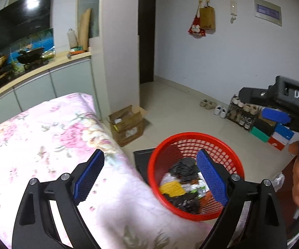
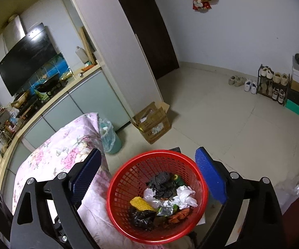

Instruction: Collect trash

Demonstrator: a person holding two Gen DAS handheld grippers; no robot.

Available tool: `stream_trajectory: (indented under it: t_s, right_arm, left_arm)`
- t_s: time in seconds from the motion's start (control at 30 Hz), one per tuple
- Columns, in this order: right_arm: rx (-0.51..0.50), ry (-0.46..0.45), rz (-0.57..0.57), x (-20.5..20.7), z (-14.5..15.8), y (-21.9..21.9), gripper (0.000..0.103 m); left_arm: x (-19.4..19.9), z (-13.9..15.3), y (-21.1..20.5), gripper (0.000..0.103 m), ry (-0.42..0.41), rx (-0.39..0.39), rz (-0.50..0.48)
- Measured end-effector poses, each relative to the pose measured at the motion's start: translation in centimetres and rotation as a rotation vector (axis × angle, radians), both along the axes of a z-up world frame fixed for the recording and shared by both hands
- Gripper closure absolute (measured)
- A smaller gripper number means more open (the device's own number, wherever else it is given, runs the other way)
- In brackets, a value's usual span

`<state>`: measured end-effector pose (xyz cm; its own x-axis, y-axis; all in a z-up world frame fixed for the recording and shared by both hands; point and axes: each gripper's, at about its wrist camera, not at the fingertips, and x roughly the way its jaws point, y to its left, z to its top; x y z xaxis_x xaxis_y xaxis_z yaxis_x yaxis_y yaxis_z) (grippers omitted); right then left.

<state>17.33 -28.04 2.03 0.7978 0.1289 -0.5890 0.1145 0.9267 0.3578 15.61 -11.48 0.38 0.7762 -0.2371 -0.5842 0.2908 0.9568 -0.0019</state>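
A red mesh basket [image 1: 193, 141] [image 2: 128, 176] stands beside a table with a pink floral cloth [image 1: 35, 137] [image 2: 66, 151]. It holds several pieces of trash [image 2: 164, 201]: black bags, white crumpled plastic, a yellow wrapper [image 1: 172, 187], foil and orange scraps. My left gripper [image 1: 151, 176] is open and empty above the cloth's edge and the basket. My right gripper [image 2: 149, 178] is open and empty above the basket. The right gripper's body [image 1: 294, 103] and the hand holding it show at the right of the left wrist view.
An open cardboard box [image 1: 126, 124] [image 2: 152, 122] sits on the tiled floor by a white pillar. A lined green bin [image 2: 110, 137] stands behind the table. A shoe rack [image 2: 274, 85] and shoe boxes [image 1: 274, 132] line the right wall. A clear plastic bag [image 2: 294, 186] lies at right.
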Motion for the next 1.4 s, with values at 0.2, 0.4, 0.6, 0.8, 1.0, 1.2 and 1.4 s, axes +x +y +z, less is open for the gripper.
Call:
stream_trajectory:
  t_s: [0.2, 0.4, 0.6, 0.8, 1.0, 1.2, 1.4]
  right_arm:
    - [-0.019, -0.045, 0.025, -0.8, 0.9, 1.2, 0.007]
    - [-0.049, -0.068, 0.061, -1.8, 1.6, 2.8, 0.007]
    - [-0.076, -0.089, 0.102, -3.6, 1.9, 4.4, 0.007]
    - [-0.120, -0.168, 0.117, -6.7, 1.7, 5.4, 0.007]
    - [-0.185, -0.156, 0.106, -8.9, 0.5, 5.9, 0.007]
    - [-0.177, -0.130, 0.147, -10.4, -1.2, 6.3, 0.007]
    - [-0.207, -0.158, 0.179, -12.1, -1.8, 7.9, 0.007]
  left_arm:
    - [-1.2, 0.3, 1.9, 0.015, -0.024, 0.006, 0.041]
    - [-2.3, 0.9, 3.5, 0.012, -0.045, -0.011, 0.073]
    - [-3.6, 1.7, 4.5, 0.009, -0.078, -0.018, 0.094]
    - [-5.1, 2.0, 5.2, 0.007, -0.096, -0.025, 0.104]
    - [-6.3, 1.9, 5.8, 0.007, -0.107, -0.035, 0.113]
    - [-7.4, 1.5, 6.7, 0.007, -0.089, -0.035, 0.176]
    - [-9.1, 1.7, 7.5, 0.007, -0.120, -0.033, 0.218]
